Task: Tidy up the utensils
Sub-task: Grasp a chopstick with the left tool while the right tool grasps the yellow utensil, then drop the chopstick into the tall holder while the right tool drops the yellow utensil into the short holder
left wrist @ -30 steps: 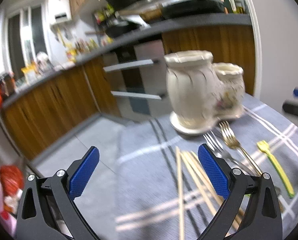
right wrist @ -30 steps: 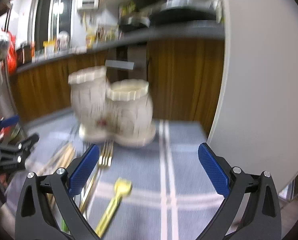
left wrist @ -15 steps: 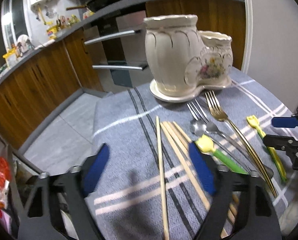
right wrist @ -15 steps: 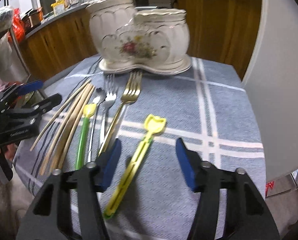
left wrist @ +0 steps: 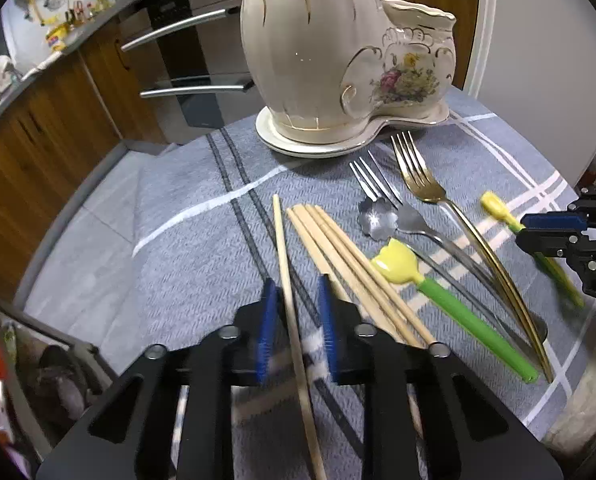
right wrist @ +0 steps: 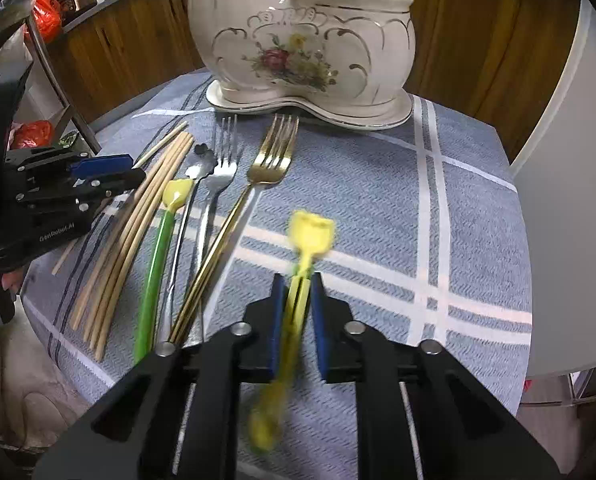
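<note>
A cream ceramic two-pot utensil holder [left wrist: 338,60] [right wrist: 298,40] stands at the back of the blue cloth. My left gripper [left wrist: 298,292] has its blue pads either side of a single wooden chopstick [left wrist: 282,240], with a small gap still showing. Several more chopsticks [left wrist: 338,252] lie to its right. My right gripper [right wrist: 296,288] is shut on a yellow plastic fork [right wrist: 310,236], which looks blurred. A gold fork [right wrist: 270,160], a silver fork [right wrist: 222,164], a silver spoon [left wrist: 374,220] and a yellow-headed green-handled utensil [left wrist: 438,292] lie between them.
The blue striped cloth [right wrist: 418,220] covers a small table with edges near on all sides. Wooden kitchen cabinets [left wrist: 38,112] and an oven stand behind. A white panel [right wrist: 570,160] is at the right. A red bag [right wrist: 30,136] lies on the floor at left.
Both grippers dropped low toward the table and narrowed from wide open. The left came around the lone chopstick; the right closed on the yellow fork.
</note>
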Demonstrator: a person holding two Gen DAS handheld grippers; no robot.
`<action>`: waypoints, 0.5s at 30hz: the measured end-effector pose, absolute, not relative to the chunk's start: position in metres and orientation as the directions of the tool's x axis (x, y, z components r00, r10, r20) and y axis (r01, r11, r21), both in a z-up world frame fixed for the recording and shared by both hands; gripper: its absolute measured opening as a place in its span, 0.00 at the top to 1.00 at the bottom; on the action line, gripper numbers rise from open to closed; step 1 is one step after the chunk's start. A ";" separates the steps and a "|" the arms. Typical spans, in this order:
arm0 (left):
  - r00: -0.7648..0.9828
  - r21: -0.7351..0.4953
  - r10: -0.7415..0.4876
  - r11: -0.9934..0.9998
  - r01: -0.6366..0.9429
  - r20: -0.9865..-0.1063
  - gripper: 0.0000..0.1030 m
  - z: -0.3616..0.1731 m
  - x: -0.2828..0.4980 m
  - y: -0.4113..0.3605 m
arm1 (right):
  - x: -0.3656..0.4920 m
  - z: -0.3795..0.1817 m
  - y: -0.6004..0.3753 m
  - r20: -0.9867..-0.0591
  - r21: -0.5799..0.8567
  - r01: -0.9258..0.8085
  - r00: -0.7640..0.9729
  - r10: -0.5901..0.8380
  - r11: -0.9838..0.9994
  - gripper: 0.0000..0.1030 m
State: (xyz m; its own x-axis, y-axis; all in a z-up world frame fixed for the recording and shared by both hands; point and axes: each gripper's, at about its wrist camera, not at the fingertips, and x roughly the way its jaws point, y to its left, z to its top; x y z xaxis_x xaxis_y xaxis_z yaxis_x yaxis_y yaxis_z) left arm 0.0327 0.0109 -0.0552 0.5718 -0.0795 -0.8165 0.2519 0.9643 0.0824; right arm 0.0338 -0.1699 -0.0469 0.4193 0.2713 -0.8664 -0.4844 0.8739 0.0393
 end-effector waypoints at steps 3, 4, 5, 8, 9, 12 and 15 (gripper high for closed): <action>0.568 0.083 -0.076 0.965 0.248 -0.819 0.95 -0.055 0.036 0.014 | 0.034 -0.048 -0.173 -0.862 0.052 -0.499 0.416 0.291 0.865 0.91; 0.570 0.076 -0.083 0.965 0.250 -0.817 0.95 -0.055 0.036 0.016 | 0.035 -0.047 -0.175 -0.856 0.059 -0.502 0.419 0.302 0.863 0.91; 0.573 0.074 -0.086 0.965 0.251 -0.815 0.95 -0.054 0.035 0.016 | 0.035 -0.045 -0.179 -0.845 0.066 -0.504 0.431 0.317 0.861 0.91; 0.598 0.064 -0.102 0.966 0.250 -0.795 0.95 -0.050 0.035 0.019 | 0.033 -0.034 -0.193 -0.793 0.109 -0.498 0.478 0.377 0.860 0.91; 0.619 0.059 -0.109 0.968 0.245 -0.778 0.95 -0.044 0.032 0.022 | 0.032 -0.027 -0.198 -0.768 0.119 -0.494 0.503 0.395 0.861 0.91; 0.689 0.032 -0.153 0.968 0.249 -0.709 0.95 -0.020 0.018 0.028 | 0.027 -0.003 -0.210 -0.675 0.115 -0.491 0.599 0.431 0.863 0.91; 0.751 0.021 -0.186 0.966 0.257 -0.634 0.95 0.005 0.004 0.033 | 0.026 0.025 -0.221 -0.556 0.112 -0.494 0.688 0.466 0.863 0.91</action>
State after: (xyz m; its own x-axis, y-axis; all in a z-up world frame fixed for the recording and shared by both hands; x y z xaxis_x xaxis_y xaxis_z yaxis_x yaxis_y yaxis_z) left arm 0.0043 0.0333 0.0050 0.7506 -0.1857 -0.6341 0.2567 0.9663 0.0210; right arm 0.0259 -0.2213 0.0253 0.6882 0.4658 -0.5563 -0.4935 0.8625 0.1117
